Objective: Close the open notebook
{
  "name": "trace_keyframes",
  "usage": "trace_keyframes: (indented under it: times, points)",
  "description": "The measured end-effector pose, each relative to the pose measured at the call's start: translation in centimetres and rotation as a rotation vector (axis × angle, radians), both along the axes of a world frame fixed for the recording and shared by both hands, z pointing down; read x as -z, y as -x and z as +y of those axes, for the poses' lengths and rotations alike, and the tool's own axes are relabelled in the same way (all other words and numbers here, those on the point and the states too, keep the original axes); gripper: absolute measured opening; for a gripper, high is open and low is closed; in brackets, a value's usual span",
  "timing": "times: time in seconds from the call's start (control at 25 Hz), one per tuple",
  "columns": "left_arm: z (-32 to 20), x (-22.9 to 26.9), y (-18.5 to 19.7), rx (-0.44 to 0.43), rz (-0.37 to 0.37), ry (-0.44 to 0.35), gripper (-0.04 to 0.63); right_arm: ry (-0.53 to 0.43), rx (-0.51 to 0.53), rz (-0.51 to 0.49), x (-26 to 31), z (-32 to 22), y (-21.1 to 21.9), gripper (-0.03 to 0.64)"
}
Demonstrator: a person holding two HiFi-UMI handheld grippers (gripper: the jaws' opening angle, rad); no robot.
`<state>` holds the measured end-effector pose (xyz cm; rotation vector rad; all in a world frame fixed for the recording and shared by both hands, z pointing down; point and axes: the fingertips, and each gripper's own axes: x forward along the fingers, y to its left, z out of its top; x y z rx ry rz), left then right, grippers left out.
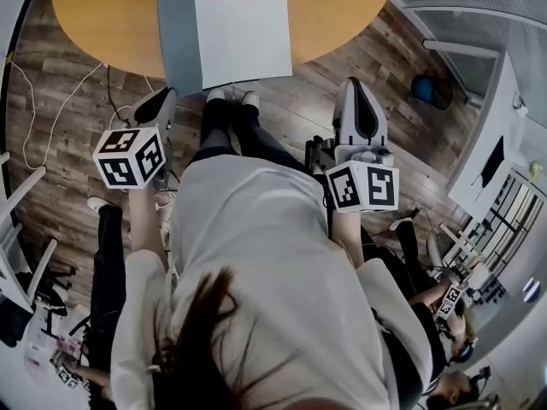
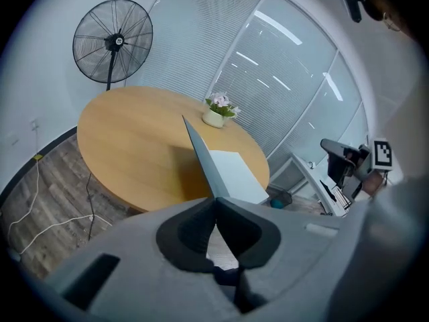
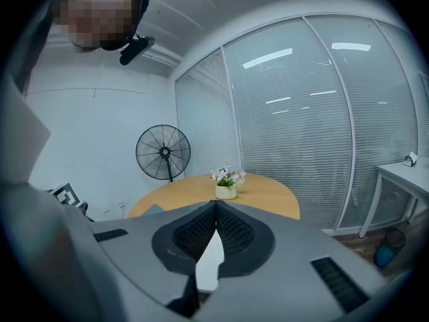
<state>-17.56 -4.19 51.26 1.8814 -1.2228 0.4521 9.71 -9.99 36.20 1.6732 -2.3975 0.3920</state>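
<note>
Wooden and round, the worktop (image 1: 102, 15) carries the open notebook (image 1: 244, 41) at its near edge, white page flat; only the left gripper view shows its grey cover (image 2: 198, 156) tilted up like a blade, near corner pinched in the left tongs (image 2: 216, 198), which angle downward; a standing fan (image 2: 112, 42) and pot of flowers (image 2: 216, 116) appear in both gripper views, not the head view; right tongs (image 3: 216, 204) are pressed together on nothing, nearly level, off the worktop's edge; each cube (image 1: 130, 156) bears black-and-white square markers.
</note>
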Motion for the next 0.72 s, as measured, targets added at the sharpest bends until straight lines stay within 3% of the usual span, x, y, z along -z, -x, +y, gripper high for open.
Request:
trace_keyframes:
  times: [0.72]
  points:
    - [0.4,3.2,-4.1,0.025,-0.070,-0.065,0.023,-0.048,0.096,-0.094,0.5,-0.4,-2.5,0.003]
